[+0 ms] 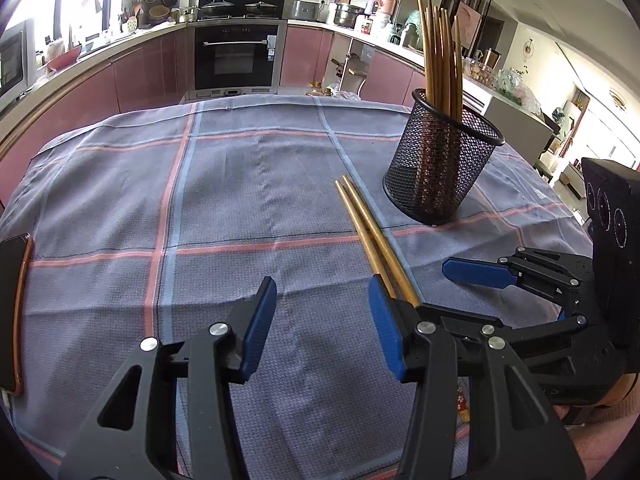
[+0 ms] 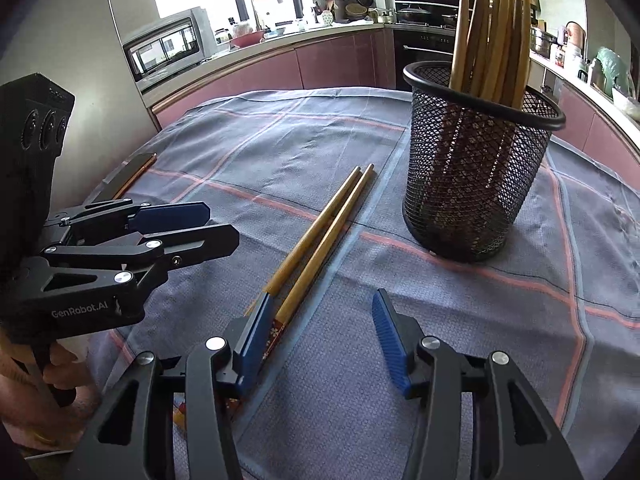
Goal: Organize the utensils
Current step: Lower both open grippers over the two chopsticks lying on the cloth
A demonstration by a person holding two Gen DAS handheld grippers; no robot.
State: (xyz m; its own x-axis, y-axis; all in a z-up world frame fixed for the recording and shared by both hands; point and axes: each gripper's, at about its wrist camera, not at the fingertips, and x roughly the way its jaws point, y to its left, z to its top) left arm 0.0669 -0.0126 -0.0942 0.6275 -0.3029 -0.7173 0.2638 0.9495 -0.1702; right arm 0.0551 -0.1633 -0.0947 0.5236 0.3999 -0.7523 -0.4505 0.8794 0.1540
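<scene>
Two wooden chopsticks [image 1: 366, 232] lie side by side on the checked cloth, their thin ends pointing away. In the right wrist view the same chopsticks [image 2: 320, 240] reach my right gripper [image 2: 324, 336]. It is open; one stick's patterned thick end lies between the jaws against the left pad [image 2: 256, 336], and the other runs under that finger. My left gripper [image 1: 322, 324] hovers open just left of the pair with nothing between its fingers. A black mesh cup [image 1: 444, 160] holding several upright chopsticks stands beyond, to the right; it also shows as the mesh cup [image 2: 476, 160].
A dark phone [image 1: 12, 312] lies at the cloth's left edge. The right gripper [image 1: 436, 290] sits close beside my left one; the left gripper [image 2: 222, 224] and the hand [image 2: 60, 364] holding it fill the left side. Kitchen counters and an oven stand beyond the table [image 1: 240, 152].
</scene>
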